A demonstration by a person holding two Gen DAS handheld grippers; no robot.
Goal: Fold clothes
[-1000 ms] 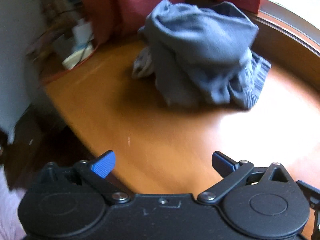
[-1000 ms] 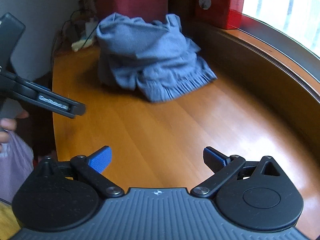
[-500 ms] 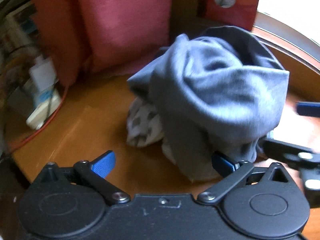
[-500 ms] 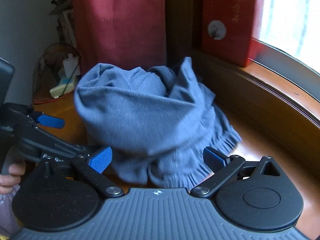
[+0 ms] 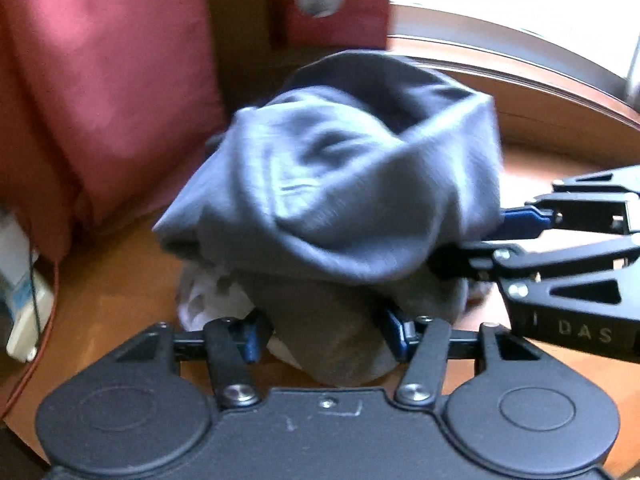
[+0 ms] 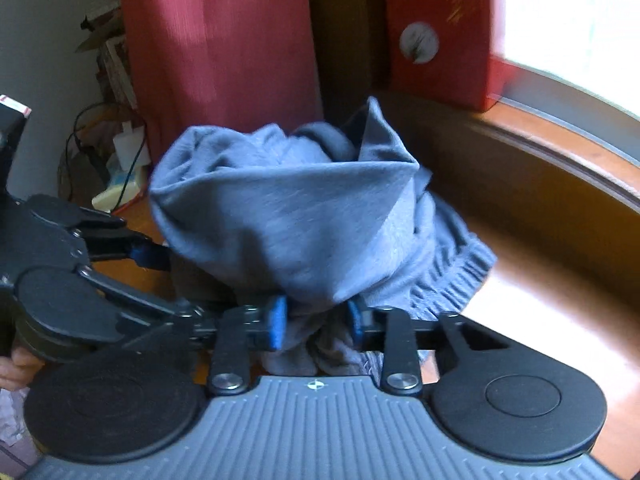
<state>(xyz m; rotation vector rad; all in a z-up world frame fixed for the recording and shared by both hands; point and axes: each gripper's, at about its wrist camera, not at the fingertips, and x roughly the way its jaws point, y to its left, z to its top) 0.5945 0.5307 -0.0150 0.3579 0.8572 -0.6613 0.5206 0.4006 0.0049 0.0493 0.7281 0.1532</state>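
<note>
Two grippers were on one heap: the grey garment (image 6: 288, 216) sat bunched, not folded, on the wooden table (image 6: 540, 264) near the red curtain (image 6: 216, 40). A ribbed hem (image 6: 452, 288) trailed toward the window side. A pale patterned cloth (image 5: 212, 300) peeked from under it. My left gripper (image 5: 324, 332) had its jaws narrowed around a hanging fold; my right gripper (image 6: 316, 316) pinched a low bunch. I judged this the pick-up step: next, lift and spread to find edges.
</note>
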